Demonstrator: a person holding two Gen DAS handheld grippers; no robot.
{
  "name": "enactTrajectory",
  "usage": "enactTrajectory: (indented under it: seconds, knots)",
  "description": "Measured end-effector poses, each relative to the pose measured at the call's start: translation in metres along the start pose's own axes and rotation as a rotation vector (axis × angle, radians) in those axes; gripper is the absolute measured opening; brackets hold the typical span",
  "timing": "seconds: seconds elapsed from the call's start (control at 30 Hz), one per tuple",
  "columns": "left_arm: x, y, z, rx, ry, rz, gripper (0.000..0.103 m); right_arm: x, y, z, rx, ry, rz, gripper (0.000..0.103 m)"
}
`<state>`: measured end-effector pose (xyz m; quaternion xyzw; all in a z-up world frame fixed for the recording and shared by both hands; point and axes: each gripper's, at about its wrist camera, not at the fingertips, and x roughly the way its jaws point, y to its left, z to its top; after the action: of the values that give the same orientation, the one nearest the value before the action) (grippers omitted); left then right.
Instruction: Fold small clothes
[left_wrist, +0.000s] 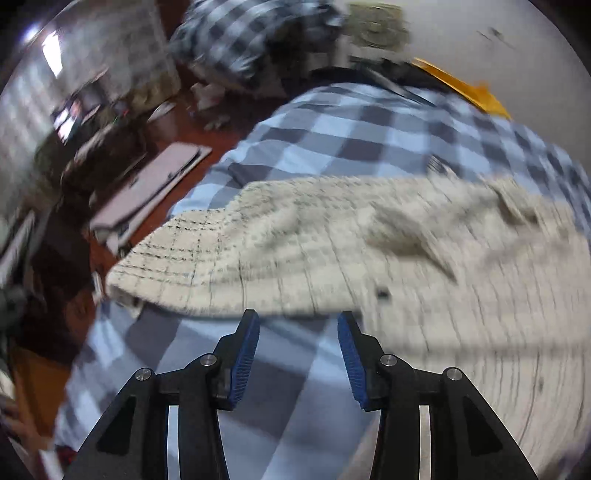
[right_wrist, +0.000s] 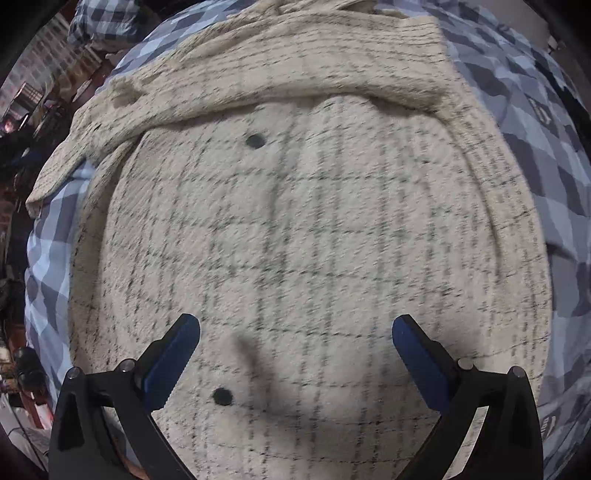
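A cream knitted garment with a thin dark check pattern (right_wrist: 306, 229) lies spread on a blue and grey checked bedspread (right_wrist: 524, 122). Two dark buttons show on it, one (right_wrist: 255, 141) far and one (right_wrist: 222, 396) near. One sleeve (right_wrist: 258, 70) is folded across its top. My right gripper (right_wrist: 296, 321) is open and empty, just above the garment's body. In the left wrist view the garment (left_wrist: 332, 236) lies ahead. My left gripper (left_wrist: 298, 318) is open and empty, over the bedspread (left_wrist: 229, 369) at the garment's near edge.
A checked pillow (left_wrist: 251, 33) lies at the far end of the bed. A yellow object (left_wrist: 461, 86) sits by the white wall. Left of the bed is a dark red floor (left_wrist: 166, 125) with boards (left_wrist: 147, 188) and clutter.
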<state>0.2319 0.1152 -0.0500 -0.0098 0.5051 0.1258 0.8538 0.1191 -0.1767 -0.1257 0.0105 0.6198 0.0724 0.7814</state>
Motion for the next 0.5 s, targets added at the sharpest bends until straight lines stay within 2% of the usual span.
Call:
enactTrajectory:
  seconds: [0.1, 0.17, 0.23, 0.27, 0.3, 0.33, 0.37, 0.43, 0.5]
  knots:
    - [-0.046, -0.016, -0.041, 0.125, 0.002, -0.025, 0.043, -0.01, -0.023, 0.009, 0.007, -0.045, -0.066, 0.102]
    - [-0.076, -0.026, -0.071, 0.176, 0.014, -0.072, 0.043, -0.014, -0.048, 0.023, 0.026, -0.08, -0.136, 0.102]
    - [-0.104, -0.032, -0.1, 0.2, 0.036, -0.193, 0.043, -0.015, -0.078, 0.04, 0.074, -0.096, -0.192, 0.102]
    - [-0.116, -0.034, -0.112, 0.204, 0.035, -0.247, 0.047, -0.013, -0.098, 0.051, 0.12, -0.102, -0.2, 0.102]
    - [-0.125, -0.035, -0.123, 0.212, 0.034, -0.3, 0.062, -0.012, -0.112, 0.058, 0.146, -0.109, -0.187, 0.102]
    - [-0.133, -0.036, -0.134, 0.216, 0.018, -0.338, 0.072, -0.009, -0.122, 0.063, 0.161, -0.113, -0.174, 0.102]
    - [-0.137, -0.037, -0.142, 0.216, -0.003, -0.347, 0.089, -0.004, -0.134, 0.072, 0.174, -0.109, -0.162, 0.102]
    - [-0.14, -0.041, -0.155, 0.244, -0.06, -0.313, 0.091, 0.006, -0.143, 0.086, 0.167, -0.113, -0.169, 0.102]
    - [-0.135, -0.049, -0.158, 0.301, -0.061, -0.249, 0.091, 0.018, -0.14, 0.103, 0.111, -0.122, -0.185, 0.1]
